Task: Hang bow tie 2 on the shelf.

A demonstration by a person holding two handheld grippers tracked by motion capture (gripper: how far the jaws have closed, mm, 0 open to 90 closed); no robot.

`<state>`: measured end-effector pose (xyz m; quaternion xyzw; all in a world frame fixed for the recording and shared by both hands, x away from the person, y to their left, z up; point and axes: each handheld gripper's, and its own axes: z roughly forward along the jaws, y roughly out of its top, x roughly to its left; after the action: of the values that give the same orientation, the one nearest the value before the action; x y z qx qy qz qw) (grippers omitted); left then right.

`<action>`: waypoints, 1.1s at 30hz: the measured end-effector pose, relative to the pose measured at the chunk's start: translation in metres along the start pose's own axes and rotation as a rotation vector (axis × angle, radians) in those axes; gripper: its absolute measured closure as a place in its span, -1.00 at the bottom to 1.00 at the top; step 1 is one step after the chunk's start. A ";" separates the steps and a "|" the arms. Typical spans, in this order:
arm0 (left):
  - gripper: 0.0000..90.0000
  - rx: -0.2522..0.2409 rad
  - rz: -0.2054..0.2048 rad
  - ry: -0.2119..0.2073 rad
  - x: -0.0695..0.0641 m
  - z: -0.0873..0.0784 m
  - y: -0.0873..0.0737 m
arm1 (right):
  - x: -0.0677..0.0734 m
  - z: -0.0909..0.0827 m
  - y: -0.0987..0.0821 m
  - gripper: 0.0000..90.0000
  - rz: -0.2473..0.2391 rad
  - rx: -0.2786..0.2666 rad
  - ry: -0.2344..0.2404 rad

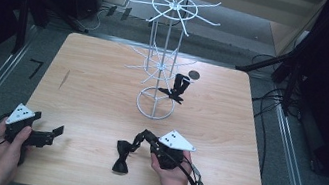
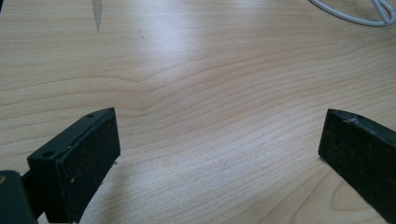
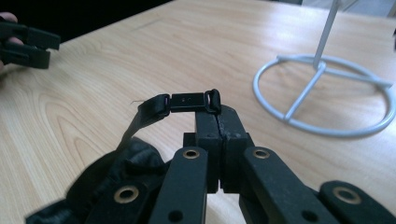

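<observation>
The right tool (image 3: 218, 114) pinches the black bow tie's strap (image 3: 187, 101); the white rack (image 1: 155, 102) stands beyond it, probably nearer this hand. Left tool (image 2: 219, 154) gapes, idle.

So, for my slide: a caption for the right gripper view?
Right tongs shut on bow tie strap beside white rack.

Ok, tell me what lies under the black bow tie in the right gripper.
Bare wooden table shows around the black bow tie, whose strap the right gripper pinches. The bow's bulk covers the wood directly beneath it, so anything there stays hidden.
</observation>
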<state>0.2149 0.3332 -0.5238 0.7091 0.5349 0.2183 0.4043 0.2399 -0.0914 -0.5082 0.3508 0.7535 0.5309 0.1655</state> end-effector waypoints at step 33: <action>-1.00 -0.006 -0.005 0.001 0.000 0.000 0.000 | -0.024 -0.049 0.061 1.00 -0.069 -0.138 -0.174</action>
<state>0.2146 0.3337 -0.5238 0.7065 0.5361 0.2193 0.4067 0.2479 -0.1302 -0.4372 0.3570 0.7096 0.5430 0.2723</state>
